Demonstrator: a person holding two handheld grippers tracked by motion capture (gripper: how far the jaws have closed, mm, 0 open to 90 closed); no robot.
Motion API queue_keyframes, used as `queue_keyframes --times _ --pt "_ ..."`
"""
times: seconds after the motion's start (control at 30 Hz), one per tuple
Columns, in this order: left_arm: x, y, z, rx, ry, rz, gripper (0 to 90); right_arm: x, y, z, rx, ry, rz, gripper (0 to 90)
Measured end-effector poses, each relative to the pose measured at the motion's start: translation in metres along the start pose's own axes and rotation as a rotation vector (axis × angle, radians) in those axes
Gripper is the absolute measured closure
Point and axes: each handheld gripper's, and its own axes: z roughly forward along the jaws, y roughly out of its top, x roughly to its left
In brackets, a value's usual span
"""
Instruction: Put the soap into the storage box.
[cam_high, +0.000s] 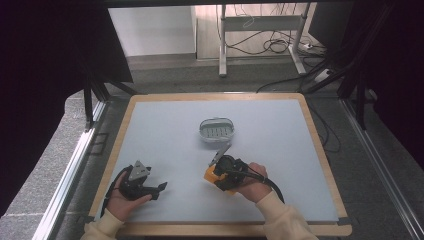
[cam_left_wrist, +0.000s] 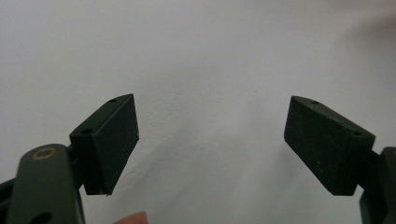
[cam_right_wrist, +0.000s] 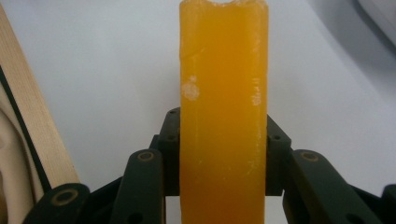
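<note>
From where I stood, the person sat at the near edge of the table (cam_high: 280, 120), a pale blue-grey top framed in light wood, with cream sleeves coming in from below. The right gripper (cam_high: 218, 176) was in the right hand (cam_high: 252, 181) toward the near middle of the table, and its jaws were closed hard on an orange bar of soap (cam_high: 214, 178); seen along that gripper's own jaws, the soap (cam_right_wrist: 223, 116) stood up between the two black pads, gripped on both flat sides, its top end a little ragged and a pale spot on its face. The bar sat at the gripper's left-hand end in the high view, close above the table surface, though I could not tell whether it touched the top or hung just clear. Just beyond the gripper, toward the middle of the table, lay a small oval soap dish (cam_high: 217, 129), grey-white with a ribbed greenish floor; the soap was near it but apart from it. The left gripper (cam_high: 155, 189) rested in the left hand (cam_high: 122, 199) at the near left of the table, well apart from the dish and the soap. Its jaws stood wide, with nothing between the pads (cam_left_wrist: 114, 140) but bare pale tabletop (cam_left_wrist: 210, 70). Past the far edge were dark flooring, a metal desk frame (cam_high: 260, 30) and loose cables.
</note>
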Motion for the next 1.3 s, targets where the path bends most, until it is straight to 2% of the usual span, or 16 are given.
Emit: queue_keyframes --times 0.7,0.83,1.03,1.3 --pt "0.000 -0.001 0.001 -0.002 0.004 -0.005 18.2 -0.015 -0.007 -0.014 -0.043 -0.015 0.007 61.4" --pt "0.000 -0.001 0.002 0.002 0.006 -0.005 18.2 -0.017 -0.006 -0.017 -0.047 -0.021 -0.004 61.4" --pt "0.002 0.000 0.000 -0.003 0.006 -0.008 18.4 -0.023 -0.007 -0.019 -0.066 -0.014 -0.005 61.4" --pt "0.001 -0.001 0.000 -0.006 0.000 -0.004 18.3 -0.030 0.000 -0.019 -0.064 0.000 -0.016 61.4"
